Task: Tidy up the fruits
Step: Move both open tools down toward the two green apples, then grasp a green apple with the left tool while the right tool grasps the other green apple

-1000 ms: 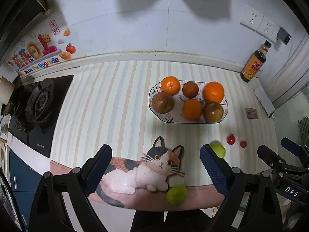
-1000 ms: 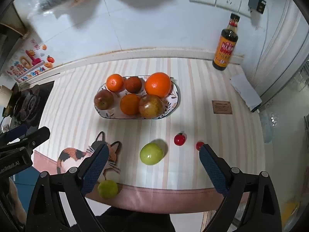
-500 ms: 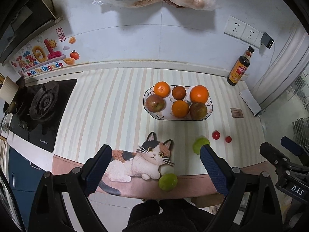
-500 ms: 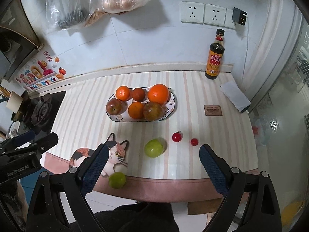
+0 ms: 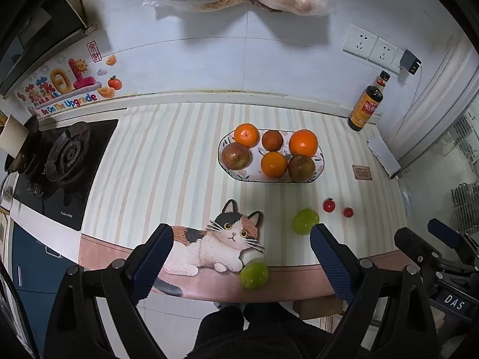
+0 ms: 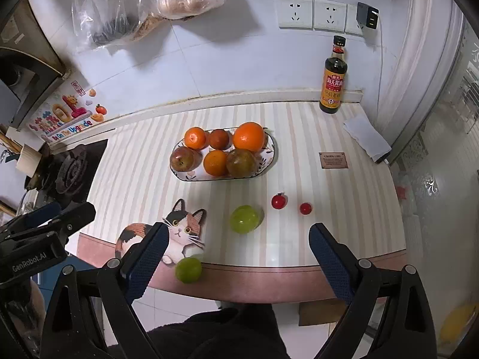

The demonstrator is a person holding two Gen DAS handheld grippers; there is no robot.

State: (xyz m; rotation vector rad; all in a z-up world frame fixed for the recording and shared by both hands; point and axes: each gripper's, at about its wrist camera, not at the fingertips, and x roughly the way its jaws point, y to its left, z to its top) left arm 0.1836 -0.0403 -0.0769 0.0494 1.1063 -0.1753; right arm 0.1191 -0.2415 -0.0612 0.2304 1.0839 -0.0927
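Orange and brown round fruits fill oval patterned plate [image 5: 317, 176] mid-counter. Two green round fruits [image 5: 305, 220] and two small red tomatoes [image 6: 279, 201] lie loose nearer edge. Left gripper [image 5: 241, 264] and right gripper [image 6: 236, 264] spread wide, empty, above.

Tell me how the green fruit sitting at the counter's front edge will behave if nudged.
The green fruit looks round and smooth, so it would probably roll. It sits on the counter's pink border near the edge, so a push toward the person might drop it.
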